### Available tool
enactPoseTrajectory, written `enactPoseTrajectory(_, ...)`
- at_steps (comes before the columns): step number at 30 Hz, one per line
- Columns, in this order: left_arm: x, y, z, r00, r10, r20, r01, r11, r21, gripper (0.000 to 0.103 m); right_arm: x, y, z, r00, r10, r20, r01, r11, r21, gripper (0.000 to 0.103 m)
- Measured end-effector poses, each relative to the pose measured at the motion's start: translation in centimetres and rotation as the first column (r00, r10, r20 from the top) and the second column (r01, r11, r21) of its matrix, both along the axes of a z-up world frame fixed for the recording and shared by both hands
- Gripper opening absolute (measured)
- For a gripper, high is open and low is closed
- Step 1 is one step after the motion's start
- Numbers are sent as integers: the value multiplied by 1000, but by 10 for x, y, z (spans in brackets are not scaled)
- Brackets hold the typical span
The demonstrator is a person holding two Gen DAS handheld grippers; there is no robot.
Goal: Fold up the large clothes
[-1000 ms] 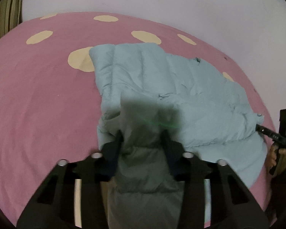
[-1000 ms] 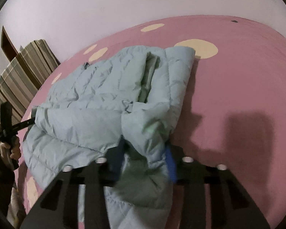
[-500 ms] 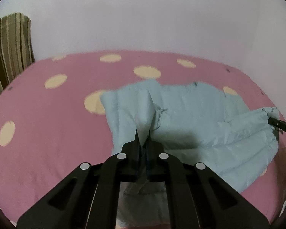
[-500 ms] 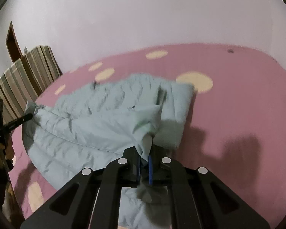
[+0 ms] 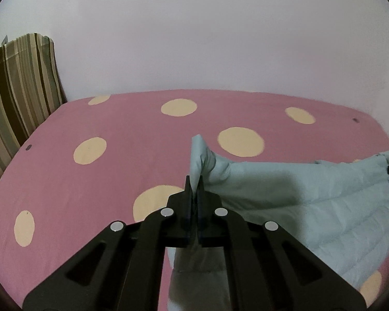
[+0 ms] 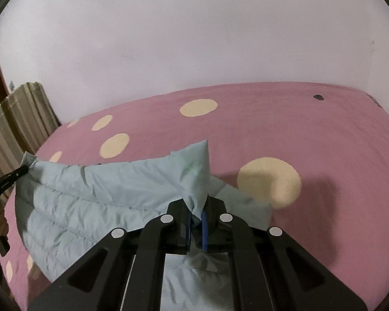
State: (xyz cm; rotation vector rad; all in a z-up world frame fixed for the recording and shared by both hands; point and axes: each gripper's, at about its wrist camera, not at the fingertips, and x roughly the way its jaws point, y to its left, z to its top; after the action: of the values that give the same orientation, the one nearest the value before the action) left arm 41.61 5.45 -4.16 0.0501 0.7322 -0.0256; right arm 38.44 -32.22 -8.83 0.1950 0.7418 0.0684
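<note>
both hand-held grippers are clamped tight: your left hand-held gripper (image 5: 194,181) and right hand-held gripper (image 6: 197,208) each pinch a corner of the pale blue jacket (image 6: 96,202), stretched off the pink spotted bed (image 5: 96,181), white wall (image 5: 194,39) beyond.

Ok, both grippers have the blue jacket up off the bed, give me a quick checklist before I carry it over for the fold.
1. Left gripper pinching jacket corner: ok.
2. Right gripper pinching the other corner: ok.
3. Edge between the two grips pulled taut: ok.
4. Jacket fully off the pink bedsheet: cannot tell, lower part hidden.
5. Bed beyond the jacket free of clutter: ok.
6. Grip depth enough to hold: cannot tell.
</note>
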Motion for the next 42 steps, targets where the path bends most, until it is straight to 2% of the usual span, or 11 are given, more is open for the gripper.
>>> enactPoseTrajectory(6,48,-10,-52,993,66,-96,-59,995,76,2,50,2,-43,993,-26,-114,25,1000,-15,5)
enactPoseTrajectory(13,66,-15,-106,981,97,-166,-74,987,142,2,73,-1,-97,972,-50,-228,46,999,-22,7)
enactPoseTrajectory(19,70,-10,-131,977,132,-167,-110,985,131,3,71,2,-110,980,-59,-190,51,998,-48,7)
enactPoseTrajectory(25,71,-13,-137,980,154,-128,-133,978,158,3,71,4,-112,985,-71,-155,65,997,-42,7)
enactPoseTrajectory(30,75,-18,-132,977,153,-146,-123,973,193,2,69,1,-108,985,-70,-157,65,997,-34,9)
enactPoseTrajectory(32,76,-18,-126,975,161,-152,-126,968,216,8,72,4,-105,984,-69,-161,62,997,-49,11)
enactPoseTrajectory(34,72,-17,-115,967,205,-153,-163,955,249,34,72,5,-98,982,-71,-173,61,996,-64,18)
enactPoseTrajectory(36,61,-13,-96,963,225,-149,-195,962,191,46,71,6,-93,977,-93,-192,76,993,-91,33)
enactPoseTrajectory(38,47,-16,-74,967,213,-136,-201,974,100,48,62,8,-78,977,-126,-172,110,989,-97,47)
enactPoseTrajectory(40,36,-30,-56,978,176,-113,-172,984,43,56,51,19,-60,984,-120,-129,115,992,-47,47)
enactPoseTrajectory(42,25,-53,-45,990,97,-99,-99,995,-13,61,45,36,-50,988,-109,-110,105,994,-34,47)
